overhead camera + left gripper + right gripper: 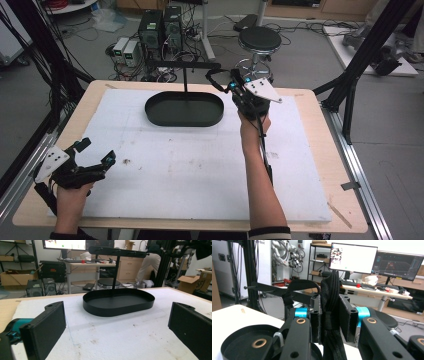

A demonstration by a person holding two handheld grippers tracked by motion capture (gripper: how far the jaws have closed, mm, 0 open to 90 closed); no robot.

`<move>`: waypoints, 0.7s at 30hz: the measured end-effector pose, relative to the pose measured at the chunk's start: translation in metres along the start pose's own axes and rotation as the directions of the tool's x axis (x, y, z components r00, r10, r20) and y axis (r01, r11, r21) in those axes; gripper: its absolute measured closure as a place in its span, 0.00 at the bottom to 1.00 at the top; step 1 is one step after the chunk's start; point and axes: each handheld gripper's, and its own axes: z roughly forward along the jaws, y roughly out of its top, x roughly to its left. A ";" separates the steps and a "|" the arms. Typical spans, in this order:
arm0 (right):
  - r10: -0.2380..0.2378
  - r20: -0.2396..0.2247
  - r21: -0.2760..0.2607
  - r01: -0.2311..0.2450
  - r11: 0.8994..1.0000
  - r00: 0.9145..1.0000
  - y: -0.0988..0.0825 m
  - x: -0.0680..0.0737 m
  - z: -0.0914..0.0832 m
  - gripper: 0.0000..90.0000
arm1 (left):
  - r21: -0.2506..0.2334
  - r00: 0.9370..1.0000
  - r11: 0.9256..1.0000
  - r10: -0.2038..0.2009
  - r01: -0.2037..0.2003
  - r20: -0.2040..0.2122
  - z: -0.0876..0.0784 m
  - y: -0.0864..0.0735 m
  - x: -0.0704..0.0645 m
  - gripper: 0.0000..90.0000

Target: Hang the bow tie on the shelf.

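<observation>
The right gripper [239,90] pinches a black fabric strap [331,315] beside the black oval metal tray [184,109] at the table's far edge. The left gripper [95,152] rests near the front left corner, jaws spread wide.

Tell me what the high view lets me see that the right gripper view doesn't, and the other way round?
The high view takes in the whole white mat, the wooden table edge, both forearms, and the left gripper with its fingers spread, holding nothing.

The right gripper view shows, close up, the right gripper with its fingers shut on a black strap, plus two monitors behind.

Both share the black oval tray and the stand's crossbar.
</observation>
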 end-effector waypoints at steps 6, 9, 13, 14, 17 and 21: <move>0.019 0.002 -0.014 -0.019 1.000 1.000 -0.002 0.001 0.020 0.82 | 0.000 1.000 1.000 -0.002 0.002 -0.002 0.000 0.000 0.001 0.02; 0.027 0.002 -0.014 -0.027 1.000 1.000 -0.004 0.001 0.034 0.82 | 0.000 1.000 1.000 -0.005 0.005 -0.001 0.000 0.000 0.001 0.02; 0.038 0.008 -0.019 -0.038 0.999 0.999 -0.006 0.002 0.043 0.82 | 0.000 1.000 1.000 -0.002 0.002 0.000 0.000 0.000 0.002 0.02; 0.036 0.010 -0.018 -0.036 0.999 0.999 -0.007 0.002 0.045 0.82 | 0.001 1.000 1.000 -0.004 0.004 -0.001 0.000 0.000 0.002 0.02; 0.043 0.019 -0.021 -0.043 0.999 0.999 -0.011 0.002 0.053 0.82 | -0.001 1.000 1.000 -0.006 0.006 0.001 0.000 0.000 0.003 0.02; 0.067 0.035 -0.012 -0.066 0.998 0.997 -0.020 -0.002 0.061 0.82 | 0.001 1.000 1.000 -0.006 0.006 0.002 0.000 0.000 0.003 0.02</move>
